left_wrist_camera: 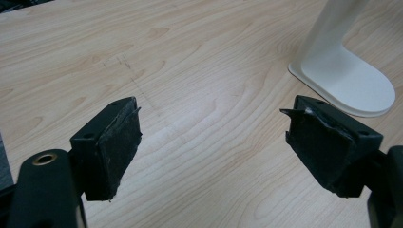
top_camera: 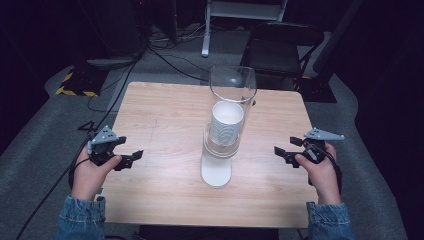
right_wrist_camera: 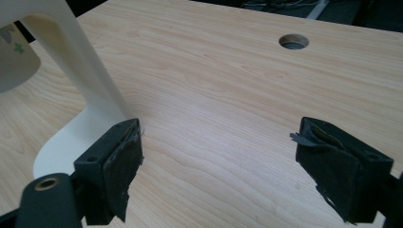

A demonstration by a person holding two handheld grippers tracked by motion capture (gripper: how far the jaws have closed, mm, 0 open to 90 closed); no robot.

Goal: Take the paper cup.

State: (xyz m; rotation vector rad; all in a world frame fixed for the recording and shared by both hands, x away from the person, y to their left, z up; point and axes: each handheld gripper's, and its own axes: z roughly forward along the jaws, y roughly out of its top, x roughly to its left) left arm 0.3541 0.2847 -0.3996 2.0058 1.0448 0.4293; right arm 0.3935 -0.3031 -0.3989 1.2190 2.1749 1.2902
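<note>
A cup dispenser stands at the table's middle: a clear tube (top_camera: 232,95) holds a stack of white paper cups (top_camera: 226,125) above a white base (top_camera: 216,172). My left gripper (top_camera: 131,159) is held low over the table's left side, open and empty, well to the left of the base. In the left gripper view its jaws (left_wrist_camera: 214,137) stand wide apart over bare wood, with the base (left_wrist_camera: 347,78) at the upper right. My right gripper (top_camera: 284,152) hovers at the right, also open and empty. Its view (right_wrist_camera: 218,161) shows the white stand (right_wrist_camera: 71,61) and a cup's bottom (right_wrist_camera: 14,61) at the left.
The wooden table (top_camera: 165,115) has a round cable hole (right_wrist_camera: 293,42) near its far edge. Behind it stand a dark folding chair (top_camera: 280,50) and a white frame leg (top_camera: 206,30), with cables (top_camera: 165,55) and hazard tape (top_camera: 70,85) on the grey floor.
</note>
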